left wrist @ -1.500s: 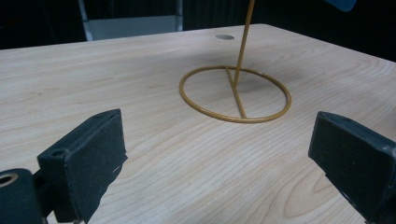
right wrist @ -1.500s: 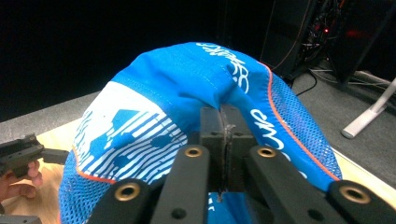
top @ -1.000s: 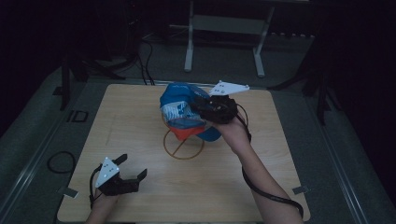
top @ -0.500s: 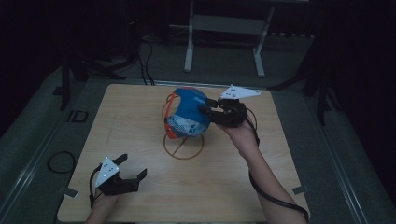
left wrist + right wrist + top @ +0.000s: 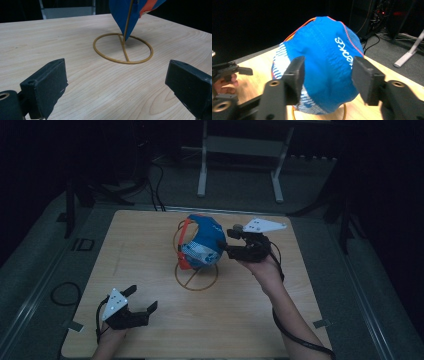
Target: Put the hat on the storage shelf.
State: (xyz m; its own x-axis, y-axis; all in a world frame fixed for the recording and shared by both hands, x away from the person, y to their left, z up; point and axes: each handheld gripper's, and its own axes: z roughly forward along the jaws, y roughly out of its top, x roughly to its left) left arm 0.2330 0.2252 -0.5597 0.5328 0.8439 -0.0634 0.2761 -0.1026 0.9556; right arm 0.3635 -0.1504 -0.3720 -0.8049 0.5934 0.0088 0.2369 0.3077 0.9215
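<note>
A blue cap (image 5: 202,242) with an orange brim edge and white print hangs on a gold wire stand whose ring base (image 5: 196,279) lies at the table's middle. My right gripper (image 5: 229,242) is level at the cap's right side. In the right gripper view its jaws (image 5: 328,75) have just been opening and stand apart in front of the cap (image 5: 324,57), with the pads off the cloth. My left gripper (image 5: 143,297) rests open at the table's front left. It faces the ring (image 5: 124,50) with nothing between its jaws (image 5: 117,80). The cap's lower tip (image 5: 122,15) hangs above that ring.
The wooden table (image 5: 300,320) ends close behind the stand and near both forearms. A cable loop (image 5: 62,294) lies on the floor to the left. A metal frame (image 5: 240,150) stands behind the table. The right gripper's cable (image 5: 300,340) trails along the forearm.
The cap went from bunched low over the ring to hanging rounded on the stand. My right gripper drew slightly right and down, and its jaws parted from the cap. The left gripper stayed put.
</note>
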